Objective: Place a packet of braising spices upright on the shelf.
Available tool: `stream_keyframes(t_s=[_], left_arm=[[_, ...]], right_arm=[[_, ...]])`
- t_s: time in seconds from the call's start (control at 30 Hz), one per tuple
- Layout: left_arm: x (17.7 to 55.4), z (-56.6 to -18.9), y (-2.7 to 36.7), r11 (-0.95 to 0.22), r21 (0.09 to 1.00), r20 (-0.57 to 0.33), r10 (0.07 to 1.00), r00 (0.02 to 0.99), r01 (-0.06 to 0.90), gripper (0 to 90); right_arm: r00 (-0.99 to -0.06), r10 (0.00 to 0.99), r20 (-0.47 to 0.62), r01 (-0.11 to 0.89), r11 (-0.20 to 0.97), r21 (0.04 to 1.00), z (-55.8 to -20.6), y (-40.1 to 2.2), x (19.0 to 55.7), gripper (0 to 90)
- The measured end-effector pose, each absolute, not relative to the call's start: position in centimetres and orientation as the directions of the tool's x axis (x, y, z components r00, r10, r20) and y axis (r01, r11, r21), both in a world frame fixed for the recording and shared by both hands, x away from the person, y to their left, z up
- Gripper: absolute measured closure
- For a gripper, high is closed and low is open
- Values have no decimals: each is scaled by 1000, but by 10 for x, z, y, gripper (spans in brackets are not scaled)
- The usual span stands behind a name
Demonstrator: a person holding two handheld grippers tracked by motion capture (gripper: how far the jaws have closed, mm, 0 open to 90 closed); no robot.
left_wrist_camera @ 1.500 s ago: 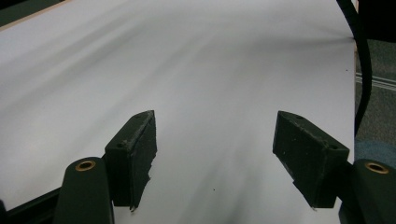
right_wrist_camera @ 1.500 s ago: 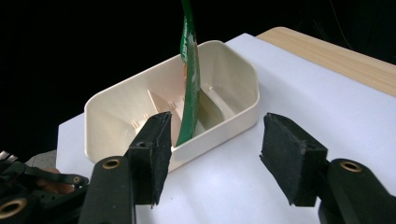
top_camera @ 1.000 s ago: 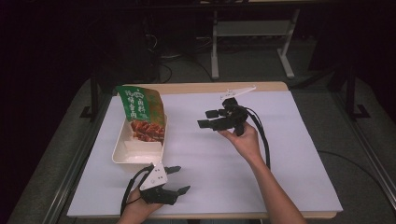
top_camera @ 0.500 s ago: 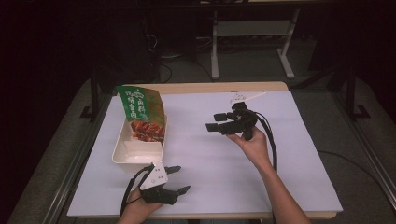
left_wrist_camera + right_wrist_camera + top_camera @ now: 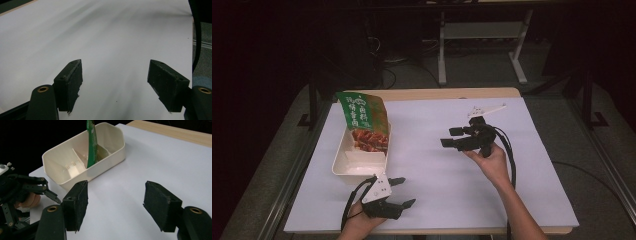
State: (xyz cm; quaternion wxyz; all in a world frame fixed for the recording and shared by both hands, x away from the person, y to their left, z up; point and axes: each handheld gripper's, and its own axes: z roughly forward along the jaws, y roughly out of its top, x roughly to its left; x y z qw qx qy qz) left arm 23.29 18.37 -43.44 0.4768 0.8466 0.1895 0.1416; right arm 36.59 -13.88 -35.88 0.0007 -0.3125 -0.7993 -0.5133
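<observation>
A cream plastic tray (image 5: 341, 165) (image 5: 110, 152) with inner dividers sits at the table's left. A green snack bag (image 5: 364, 120) (image 5: 91, 143) stands upright in its far part. My left gripper (image 5: 404, 192) (image 5: 115, 82) rests near the front edge, just in front of the tray, open with nothing between its jaws. My right gripper (image 5: 451, 137) (image 5: 115, 202) is held above the middle of the table, right of the tray, pointing toward it, open and empty.
A white sheet (image 5: 437, 200) covers the wooden table. A small white bracket-like piece (image 5: 486, 109) lies at the back right. Cables trail from both grippers. Dark floor and a metal stand (image 5: 482, 35) lie beyond the table.
My right gripper has drawn back from the tray, moving right and toward the person. The left gripper has stayed still.
</observation>
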Motion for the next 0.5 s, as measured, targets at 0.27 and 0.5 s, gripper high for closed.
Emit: stream_keyframes(t_s=[0.27, 0.5], left_arm=[[234, -434, 185, -474, 860, 57, 458, 887, 189, 273], [234, -434, 185, -476, 859, 56, 458, 887, 191, 269]], right_arm=[[-798, 509, 324, 513, 290, 808, -366, -146, 361, 343], [-790, 514, 335, 525, 286, 801, -372, -155, 354, 345]])
